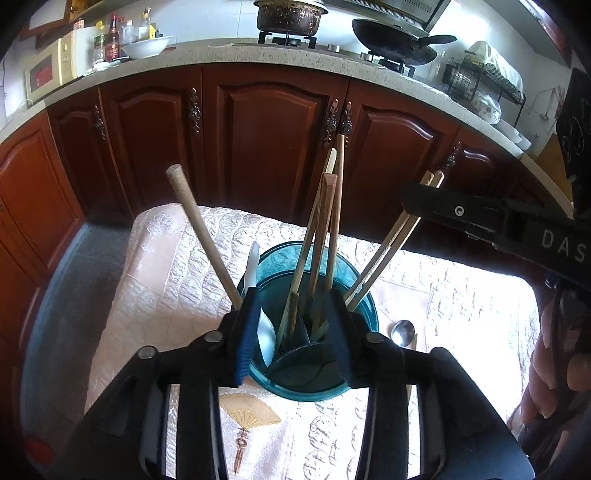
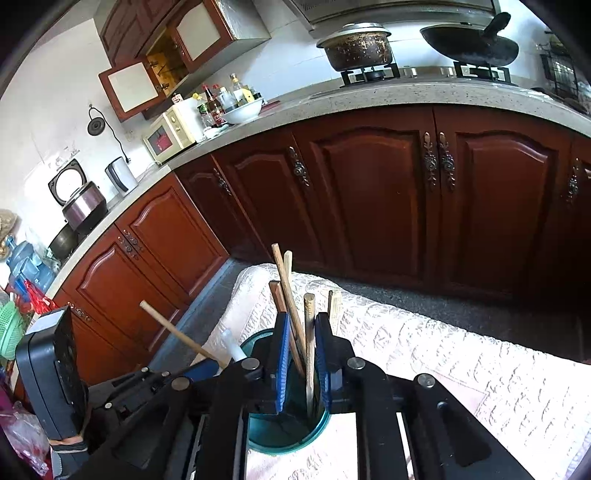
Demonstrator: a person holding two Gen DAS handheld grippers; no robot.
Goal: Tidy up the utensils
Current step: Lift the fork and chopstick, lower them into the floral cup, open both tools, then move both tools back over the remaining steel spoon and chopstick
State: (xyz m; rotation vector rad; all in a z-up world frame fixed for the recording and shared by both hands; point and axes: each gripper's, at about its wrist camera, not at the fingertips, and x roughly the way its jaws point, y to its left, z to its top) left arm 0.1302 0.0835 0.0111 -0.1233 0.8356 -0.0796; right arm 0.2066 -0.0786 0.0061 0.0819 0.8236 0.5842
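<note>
A teal utensil holder (image 1: 306, 387) stands on the quilted cloth. My left gripper (image 1: 293, 332) is open, a finger on either side of the holder's near rim. In the holder stand a round wooden handle (image 1: 199, 229), a white spoon (image 1: 255, 269) and several brown chopsticks (image 1: 325, 221). A pale chopstick pair (image 1: 384, 258) leans right with its lower ends in the holder. My right gripper (image 1: 419, 203) reaches in from the right around the pair's upper part. In the right wrist view the right gripper (image 2: 303, 362) is open over the holder (image 2: 288, 435), and a chopstick (image 2: 309, 350) stands loose between its pads.
A metal spoon (image 1: 402, 332) lies on the cloth (image 1: 155, 280) just right of the holder. A hand (image 1: 554, 369) grips the right tool at the frame edge. Dark wooden cabinets (image 1: 269, 147) and a counter with a pot (image 1: 288, 16) and wok (image 1: 395, 40) stand behind.
</note>
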